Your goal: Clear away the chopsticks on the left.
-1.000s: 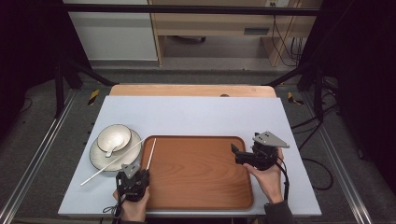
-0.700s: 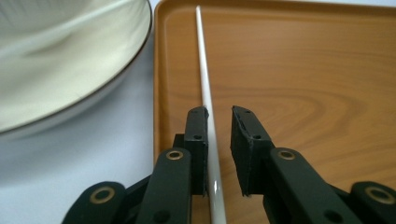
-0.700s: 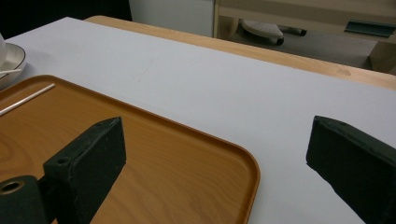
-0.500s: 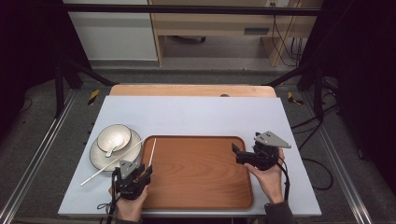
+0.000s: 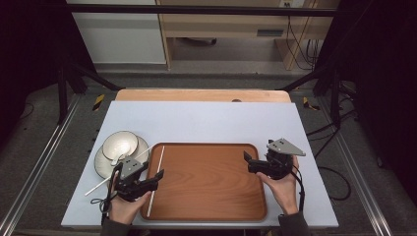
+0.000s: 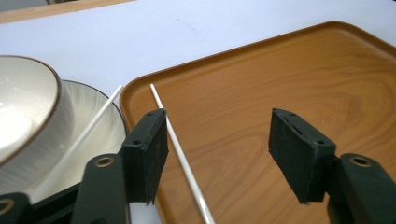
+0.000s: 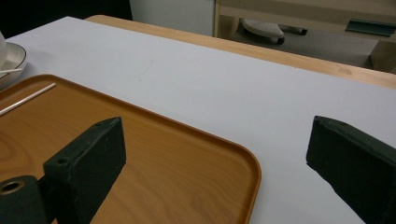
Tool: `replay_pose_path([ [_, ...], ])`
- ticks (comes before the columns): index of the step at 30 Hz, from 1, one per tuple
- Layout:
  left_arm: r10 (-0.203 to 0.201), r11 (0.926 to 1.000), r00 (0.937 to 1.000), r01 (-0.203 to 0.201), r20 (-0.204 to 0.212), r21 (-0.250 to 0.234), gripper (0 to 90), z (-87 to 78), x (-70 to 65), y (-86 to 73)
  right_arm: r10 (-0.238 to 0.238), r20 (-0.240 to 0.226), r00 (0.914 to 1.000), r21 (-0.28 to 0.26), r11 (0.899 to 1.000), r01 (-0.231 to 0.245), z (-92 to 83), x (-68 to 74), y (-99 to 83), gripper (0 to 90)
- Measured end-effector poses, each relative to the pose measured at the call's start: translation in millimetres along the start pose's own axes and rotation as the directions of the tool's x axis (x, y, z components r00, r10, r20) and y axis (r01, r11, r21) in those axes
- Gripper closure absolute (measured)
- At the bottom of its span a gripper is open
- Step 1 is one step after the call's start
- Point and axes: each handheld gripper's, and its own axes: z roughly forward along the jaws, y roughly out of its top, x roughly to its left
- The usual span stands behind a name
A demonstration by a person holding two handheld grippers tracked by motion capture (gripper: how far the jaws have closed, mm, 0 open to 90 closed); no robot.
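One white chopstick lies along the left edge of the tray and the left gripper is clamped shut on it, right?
Not quite. The left gripper is open: in the left gripper view the chopstick lies on the tray beside the left pad, with neither pad pressing on it. Its jaws have just been opening.

Wood-grain brown tray [image 5: 206, 182], white chopstick [image 5: 156, 179], cream bowl [image 5: 119, 144], pale blue table [image 5: 206, 123]

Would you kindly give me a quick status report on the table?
Left gripper just opened, empty. Right gripper open, empty. Thin white stick lying along brown wooden tray's left edge. Nothing in the way.
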Motion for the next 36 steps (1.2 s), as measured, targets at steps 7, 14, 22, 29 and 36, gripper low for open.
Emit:
replay_pose_path([
  [7, 0.038, 0.9989, 0.9967, -0.036, 0.071, -0.029, 29.7, -11.2, 15.6, -5.3, 0.002, 0.002, 1.0000, -0.001, 1.000, -0.002, -0.5, -0.6, -0.2, 5.0],
  [14, 0.087, 0.9962, 0.9914, -0.085, 0.098, -0.020, 26.9, -20.3, 30.6, -16.4, -0.003, 0.004, 1.0000, 0.011, 1.000, 0.003, 0.9, -0.2, -1.4, 4.9],
  [22, 0.134, 0.9907, 0.9851, -0.136, 0.107, 0.006, 26.0, -28.8, 45.7, -34.8, -0.010, -0.004, 0.9999, 0.024, 1.000, 0.010, 3.2, 2.3, -3.2, 4.9],
  [29, 0.104, 0.9925, 0.9902, -0.109, 0.093, 0.055, 26.2, -28.8, 60.8, -49.5, -0.009, -0.003, 1.0000, 0.026, 1.000, 0.009, 3.1, 2.0, -4.0, 4.9],
  [36, 0.082, 0.9936, 0.9949, -0.086, 0.059, 0.073, 28.6, -33.5, 79.0, -54.5, -0.010, 0.000, 1.0000, 0.029, 1.000, 0.010, 3.4, 1.3, -4.4, 4.9],
])
